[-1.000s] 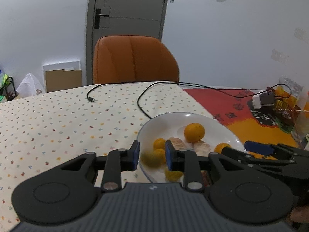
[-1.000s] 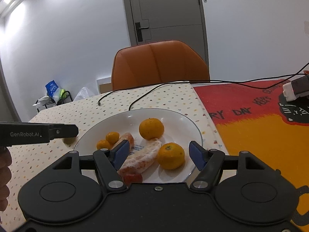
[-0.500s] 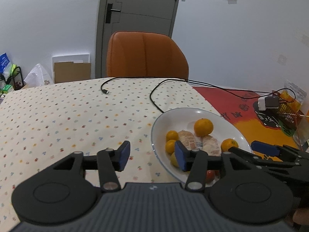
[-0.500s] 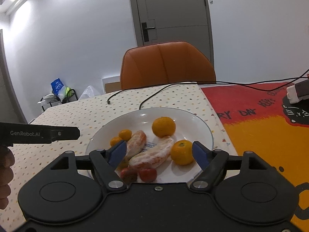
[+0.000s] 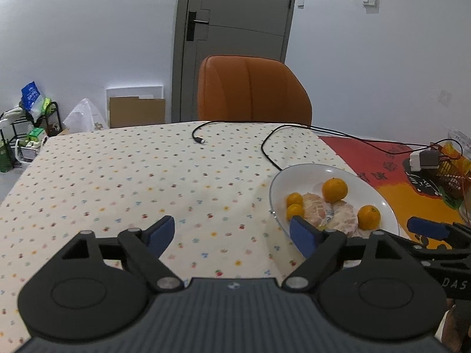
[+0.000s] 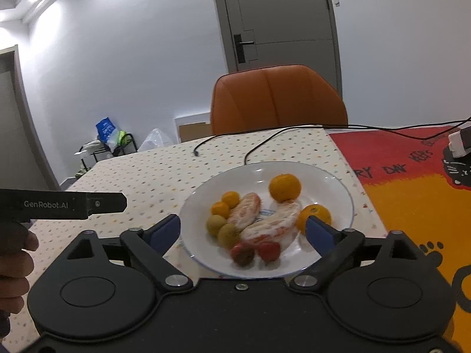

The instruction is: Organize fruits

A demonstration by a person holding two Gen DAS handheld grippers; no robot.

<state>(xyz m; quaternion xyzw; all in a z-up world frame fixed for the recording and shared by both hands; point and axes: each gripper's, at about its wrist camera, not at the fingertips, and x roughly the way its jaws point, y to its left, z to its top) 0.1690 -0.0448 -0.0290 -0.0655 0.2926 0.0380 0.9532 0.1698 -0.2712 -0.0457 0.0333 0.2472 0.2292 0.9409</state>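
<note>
Left gripper [image 5: 232, 234]: jaws spread wide, nothing between the blue pads [image 5: 160, 231], held level and pointing forward. Seen from the right wrist view as a black bar entering from the left edge [image 6: 63, 204], gripped at its rear by a hand [image 6: 13, 260], fingers curled round the handle.

Right gripper [image 6: 243, 231]: jaws likewise wide apart, empty, blue pads [image 6: 319, 234] angled inward. In the left wrist view, visible at far right with one blue fingertip [image 5: 426, 228] showing; possibly a bit of hand at the lower right corner, too dark to confirm.
</note>
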